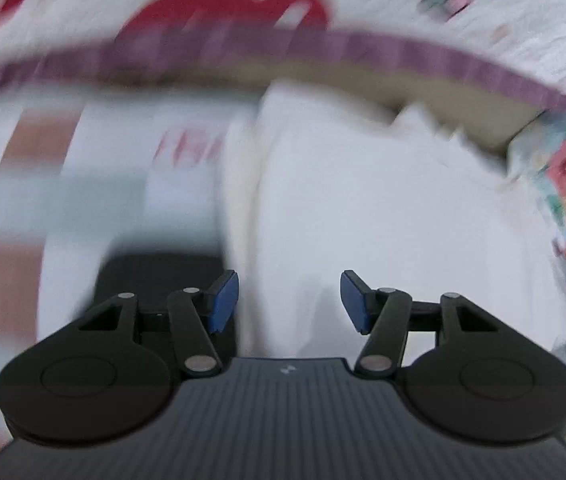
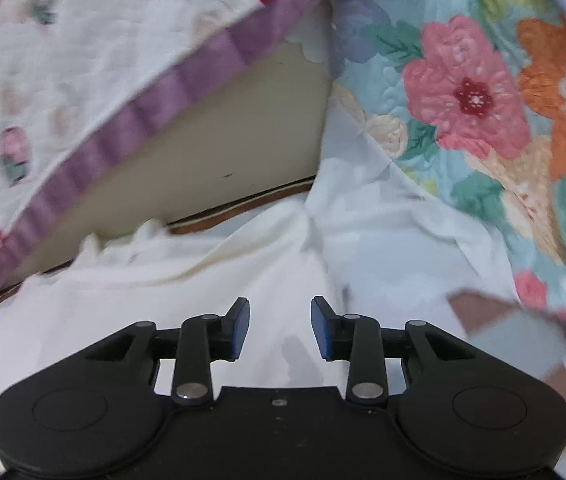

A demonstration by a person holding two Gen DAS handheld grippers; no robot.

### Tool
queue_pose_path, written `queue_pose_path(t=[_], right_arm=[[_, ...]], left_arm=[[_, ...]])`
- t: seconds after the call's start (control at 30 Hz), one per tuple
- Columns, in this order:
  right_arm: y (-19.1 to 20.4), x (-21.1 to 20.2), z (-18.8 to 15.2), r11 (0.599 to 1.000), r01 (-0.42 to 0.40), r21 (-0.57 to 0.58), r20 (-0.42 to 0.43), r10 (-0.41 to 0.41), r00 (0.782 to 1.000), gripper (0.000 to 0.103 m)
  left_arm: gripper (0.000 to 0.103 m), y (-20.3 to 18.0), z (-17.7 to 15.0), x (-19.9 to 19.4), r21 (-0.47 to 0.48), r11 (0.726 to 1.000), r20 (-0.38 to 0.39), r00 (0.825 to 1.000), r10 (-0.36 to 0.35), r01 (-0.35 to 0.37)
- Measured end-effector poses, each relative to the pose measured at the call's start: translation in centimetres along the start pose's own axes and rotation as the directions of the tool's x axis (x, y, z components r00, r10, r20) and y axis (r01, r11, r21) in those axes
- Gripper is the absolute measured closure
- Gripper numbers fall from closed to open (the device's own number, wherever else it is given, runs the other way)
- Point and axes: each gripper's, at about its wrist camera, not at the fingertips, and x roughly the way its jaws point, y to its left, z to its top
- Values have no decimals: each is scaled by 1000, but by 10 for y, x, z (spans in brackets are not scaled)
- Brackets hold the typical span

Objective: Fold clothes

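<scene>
Well, starting at the left, the left gripper (image 1: pixel 289 300) hangs tilted down over the white garment (image 1: pixel 363 208), its blue pads (image 1: pixel 225 300) standing apart with only bare cloth showing between them, nothing pinched. The picture from that hand is smeared, so the striped patch of pale blue and brown at its far left cannot be made out for sure. The garment lies spread on the bed, running away from the grippers toward the far edge, with a long fold line down it just left of middle; which end is its top I cannot tell. Its far edge looks ragged or frilled and stops just short of a beige board (image 2: pixel 219 148). Above the board hangs a white quilt with a purple border (image 2: pixel 151 92) and red shapes. Moving right, the right gripper (image 2: pixel 280 328) also hovers over the garment (image 2: pixel 203 292), fingers apart and empty. The cloth bunches into a crease ahead of it. Further right, a flowered quilt (image 2: pixel 467 92) overlaps or meets the garment's right edge, hemming it in there; open white cloth lies ahead of both grippers.
</scene>
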Motion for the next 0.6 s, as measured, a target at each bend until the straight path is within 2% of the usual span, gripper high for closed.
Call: queue_pose_path(t=[0.07,0.17,0.23,0.3,0.37,0.47,0.53,0.6], right_arm=[[5,-25,-22,1000,14,0,16,-14,1000,59],[8,-61,-59,1000,17,11,2,-17,1000,57],[0,-76,-83,998,6,60,-14,-5,1000,53],[-7,-84,-102,989,-17,149,-26,21,999,51],[-15,-81,-117,965,-44,257,-46,58,997,51],[-29,-69,-134,892,-73,445,-36,99,994,51],[-39,-66,-144,811,-76,580,-11,101,995,50],[-47,-64,-154,731,-75,679,0,101,995,45]], left_arm=[[46,12,-19,-13,-93,995,-6,1000,19,-19],[46,27,-45,-35,-223,974,-15,999,31,-34],[46,37,-63,-44,-317,948,17,1000,-23,27],[46,44,-75,-47,-415,904,54,995,-87,102],[45,47,-82,-48,-475,867,100,988,-117,151],[45,37,-76,-42,-437,893,124,991,-56,105],[44,30,-72,-37,-412,908,140,990,-17,74],[43,23,-67,-27,-392,917,129,991,-27,76]])
